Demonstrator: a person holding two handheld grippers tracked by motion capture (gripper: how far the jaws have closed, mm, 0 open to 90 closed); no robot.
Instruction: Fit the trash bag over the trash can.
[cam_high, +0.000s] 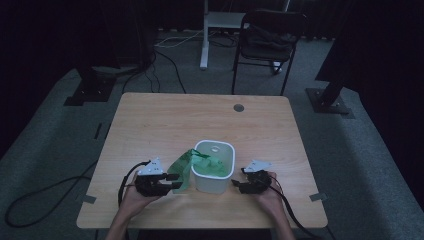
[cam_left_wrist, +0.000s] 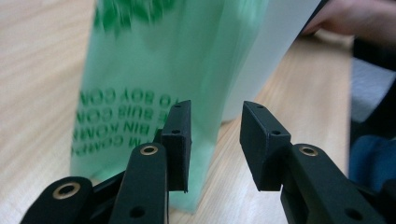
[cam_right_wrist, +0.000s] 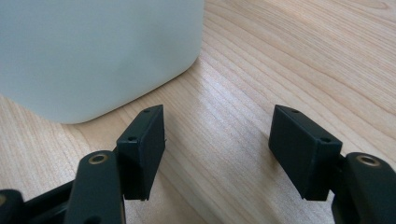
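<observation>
green bag (cam_high: 192, 165) hangs half in and half out of the white bin (cam_high: 214, 176): its upper part is bunched inside the bin at the left of the opening, and the rest drapes over the left rim and down the outer wall to the surface (cam_high: 165, 125). the bin stands upright near the front edge of the surface, and apart from the bag's folds the inside looks bare, with a small round mark at the bottom. in the left gripper view the bag's printed panel (cam_left_wrist: 154, 93) hangs just ahead of the left gripper (cam_left_wrist: 215, 140), whose jaws stand partly open with the bag's lower edge in the gap and behind the left jaw; the pads do not press on it. the right gripper (cam_right_wrist: 217, 144) sits low at the bin's right side, its jaws wide apart and holding nothing, the bin's rounded corner (cam_right_wrist: 93, 51) just beyond its left jaw and bare wood between the two. counted: one bag, one bin, two grippers, one in each hand, and one dark chair (cam_high: 265, 42) on the floor beyond the surface.
</observation>
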